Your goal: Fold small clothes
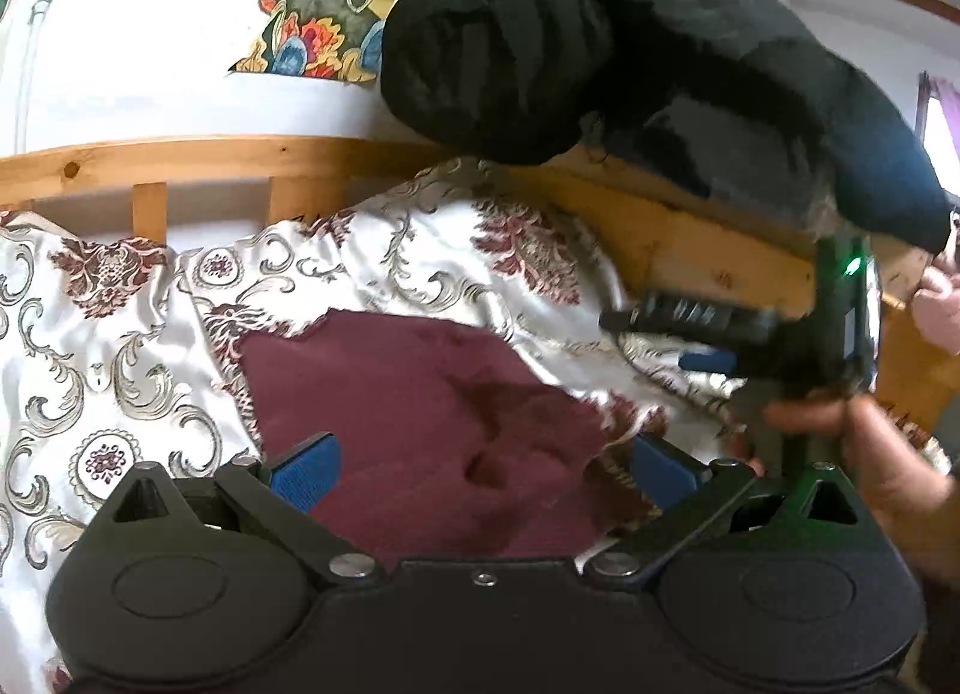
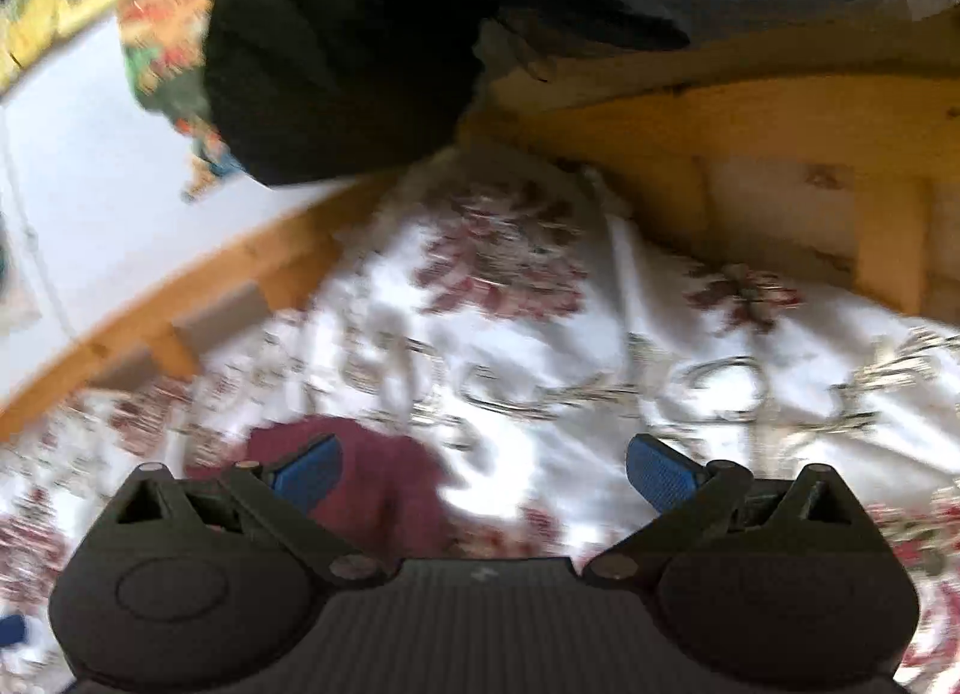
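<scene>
We note a white satin bedspread with grey scrolls and dark red flowers [image 1: 108,346] across the left. On it lies the small maroon knit garment [image 1: 420,412], rumpled, directly ahead of our left gripper [image 1: 483,469], whose blue-padded jaws stand wide apart, holding nothing. Behind runs a pine bed rail [image 1: 198,153]. A black quilted coat [image 1: 600,45] hangs over the rail. At right, our right gripper [image 1: 672,334] hovers over the bedspread; its own blurred view shows it spread, empty, garment at lower left.
</scene>
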`<state>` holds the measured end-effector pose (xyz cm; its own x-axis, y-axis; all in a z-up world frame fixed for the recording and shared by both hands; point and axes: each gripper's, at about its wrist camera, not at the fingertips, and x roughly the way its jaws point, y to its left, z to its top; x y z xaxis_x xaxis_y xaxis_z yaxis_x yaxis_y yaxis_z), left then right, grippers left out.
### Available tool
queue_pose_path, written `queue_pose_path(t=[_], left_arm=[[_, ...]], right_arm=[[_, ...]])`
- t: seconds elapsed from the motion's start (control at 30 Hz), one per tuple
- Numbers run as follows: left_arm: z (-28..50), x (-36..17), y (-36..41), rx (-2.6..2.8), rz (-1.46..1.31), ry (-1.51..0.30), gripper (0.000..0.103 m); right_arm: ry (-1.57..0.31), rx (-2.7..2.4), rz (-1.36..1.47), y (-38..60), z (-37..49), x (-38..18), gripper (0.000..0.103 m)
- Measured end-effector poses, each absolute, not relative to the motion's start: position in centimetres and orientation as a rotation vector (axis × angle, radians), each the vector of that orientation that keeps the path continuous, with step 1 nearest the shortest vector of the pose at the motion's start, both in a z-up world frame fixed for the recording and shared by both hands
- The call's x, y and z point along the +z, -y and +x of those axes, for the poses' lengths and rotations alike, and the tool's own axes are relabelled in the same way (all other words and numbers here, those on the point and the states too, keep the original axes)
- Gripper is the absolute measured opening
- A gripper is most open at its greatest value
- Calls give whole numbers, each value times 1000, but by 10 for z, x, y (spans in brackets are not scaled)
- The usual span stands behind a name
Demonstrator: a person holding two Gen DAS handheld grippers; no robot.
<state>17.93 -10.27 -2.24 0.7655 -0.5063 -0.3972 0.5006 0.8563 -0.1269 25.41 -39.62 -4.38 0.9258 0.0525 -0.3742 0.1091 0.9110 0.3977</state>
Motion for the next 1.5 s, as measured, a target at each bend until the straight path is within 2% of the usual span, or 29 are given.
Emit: queue_pose_path(t=[0.33, 0.4, 0.43, 0.53, 0.57, 0.6, 0.67, 0.8, 1.03, 1.1, 1.2, 1.3, 1.37, 1.43, 1.5], left_arm=[[189, -49, 112, -565, 67, -504, 102], [191, -54, 116, -562, 86, -528, 102], [192, -57, 118, -555, 96, -542, 102], [196, -64, 123, -536, 118, -590, 102], [198, -66, 123, -533, 121, -607, 102], [199, -69, 124, -533, 120, -622, 102], [201, -73, 124, -535, 114, -646, 102], [201, -75, 125, -533, 119, -651, 102], [202, -71, 120, -549, 80, -649, 102], [201, -64, 110, -584, -13, -617, 102], [202, -55, 85, -630, -220, -542, 102], [214, -58, 69, -550, -341, -565, 102], [224, -67, 62, -463, -379, -627, 102], [235, -80, 55, -395, -415, -697, 102], [246, -94, 49, -359, -478, -761, 102]], right_arm=[[-452, 204, 553, 380, 276, -57, 100], [-482, 204, 563, 378, 280, -62, 88], [-496, 203, 565, 377, 282, -64, 85], [-530, 197, 549, 373, 285, -68, 68], [-538, 198, 542, 372, 284, -69, 57], [-548, 198, 537, 371, 284, -70, 41], [-559, 203, 532, 370, 282, -71, 25], [-575, 177, 484, 368, 279, -69, 10], [-641, 107, 490, 377, 274, -77, 8], [-659, 93, 484, 378, 273, -80, 5], [-670, 78, 490, 380, 272, -82, 7], [-670, 66, 495, 382, 271, -81, 16], [-671, 58, 498, 383, 270, -80, 19], [-661, 56, 517, 386, 268, -79, 28], [-631, 75, 571, 391, 265, -77, 42]])
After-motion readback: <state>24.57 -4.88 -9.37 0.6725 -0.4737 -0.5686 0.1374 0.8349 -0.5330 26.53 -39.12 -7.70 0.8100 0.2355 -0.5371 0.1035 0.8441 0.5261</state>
